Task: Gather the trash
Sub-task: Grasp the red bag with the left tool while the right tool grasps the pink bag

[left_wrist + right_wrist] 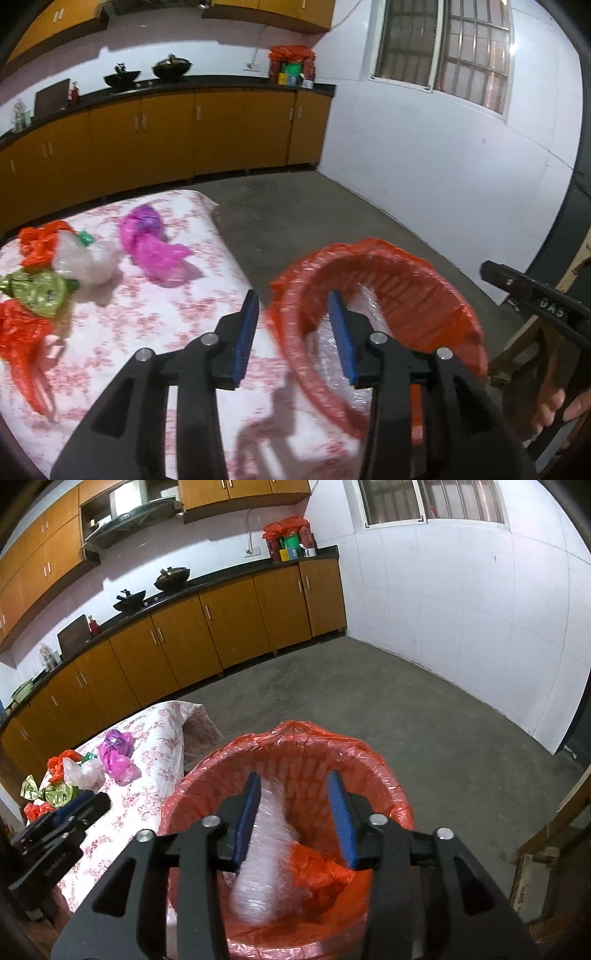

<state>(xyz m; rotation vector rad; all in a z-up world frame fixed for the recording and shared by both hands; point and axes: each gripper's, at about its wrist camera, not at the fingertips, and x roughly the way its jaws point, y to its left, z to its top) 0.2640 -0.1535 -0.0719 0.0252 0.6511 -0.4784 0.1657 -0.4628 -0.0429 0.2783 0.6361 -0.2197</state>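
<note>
A bin lined with a red bag [295,746] stands beside the table; it also shows in the left wrist view [388,291]. A clear plastic wrap [264,856] is blurred inside it, just below my open right gripper [293,812], beside a red scrap [317,867]. My left gripper [293,332] is open and empty over the table edge by the bin rim. On the floral tablecloth [155,332] lie a pink bag [147,236], a white bag [85,262], a green foil wrapper [40,291] and red bags [22,332].
Orange cabinets [229,627] with a black counter run along the far wall. Woks [171,578] sit on the stove. A grey concrete floor [406,709] lies beyond the bin. A wooden chair [546,849] stands at the right.
</note>
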